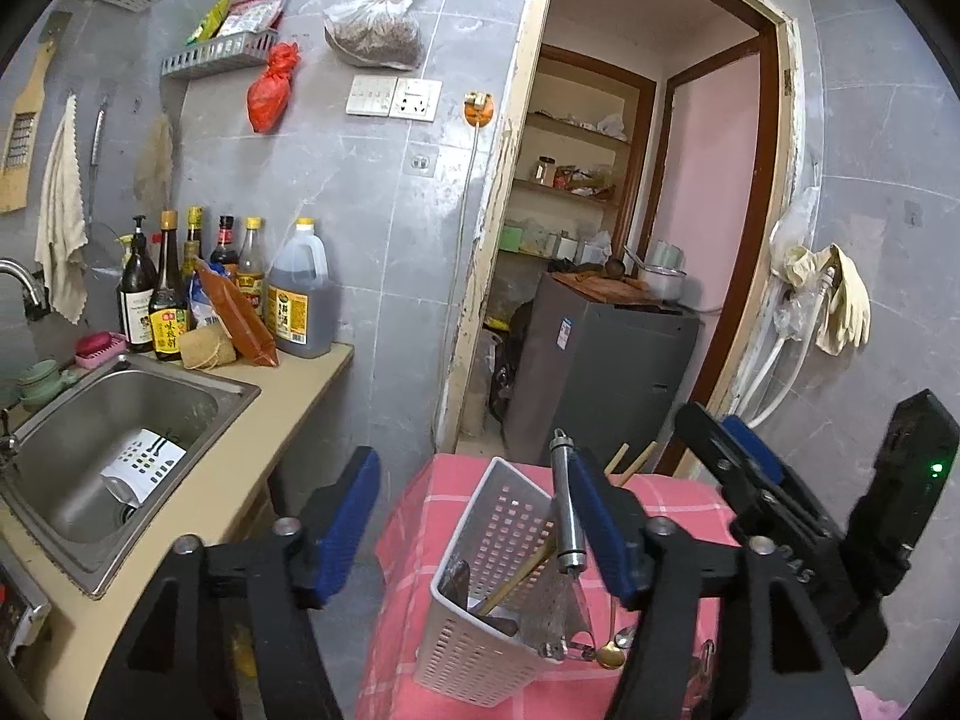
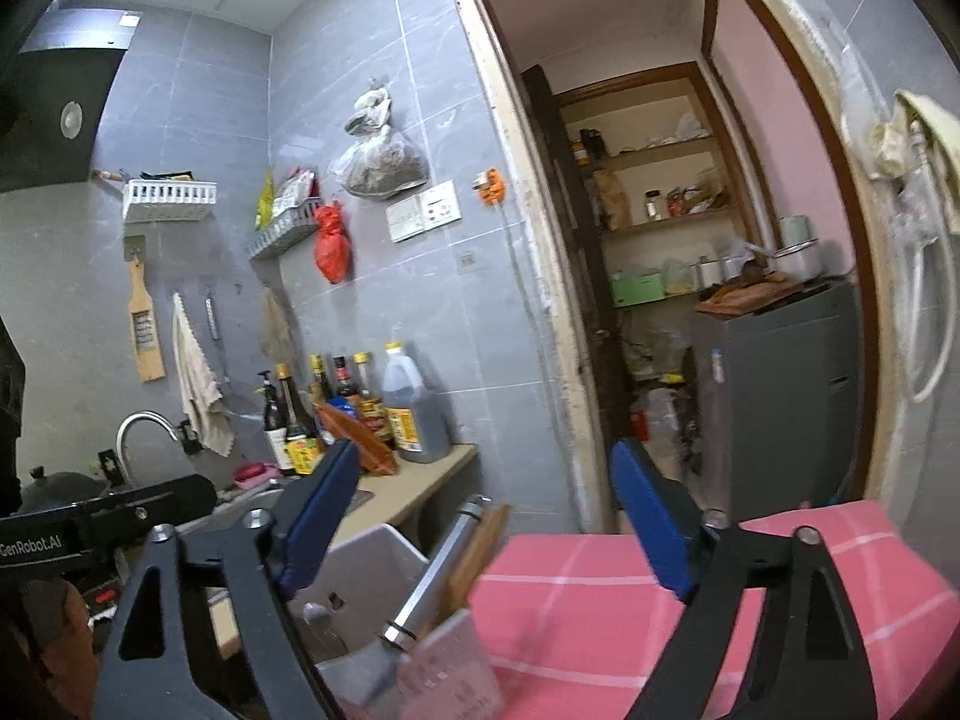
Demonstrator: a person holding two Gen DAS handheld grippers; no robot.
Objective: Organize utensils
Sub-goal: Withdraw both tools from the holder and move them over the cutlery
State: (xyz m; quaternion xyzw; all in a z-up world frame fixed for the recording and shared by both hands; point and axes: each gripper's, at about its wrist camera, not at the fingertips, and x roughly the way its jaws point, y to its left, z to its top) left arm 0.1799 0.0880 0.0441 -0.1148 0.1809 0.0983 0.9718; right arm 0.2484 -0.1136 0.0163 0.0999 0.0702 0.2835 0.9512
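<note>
The left gripper [image 1: 474,534] has its fingers [image 1: 345,522] spread apart with nothing clamped; the white perforated utensil basket [image 1: 480,594] stands between and just beyond them on the pink checked cloth [image 1: 678,498]. Inside the basket, a steel-handled tool [image 1: 567,510] leans with its long axis running steeply up and away, its handle just beside the inner face of the right-hand finger, apparently not gripped. A gold spoon [image 1: 611,654] and a wooden utensil [image 1: 516,576] lie lower in the basket. The right gripper [image 2: 486,528] also has its fingers [image 2: 651,534] wide apart and empty; in its view the basket [image 2: 360,576] sits low and left of centre, near the left-hand finger, with the steel handle [image 2: 444,570] tilting up to the right. The left gripper is judged nearer and better centred on the basket. Farther off, the counter [image 1: 288,396] carries the sink [image 1: 120,438] and bottles [image 1: 168,294].
</note>
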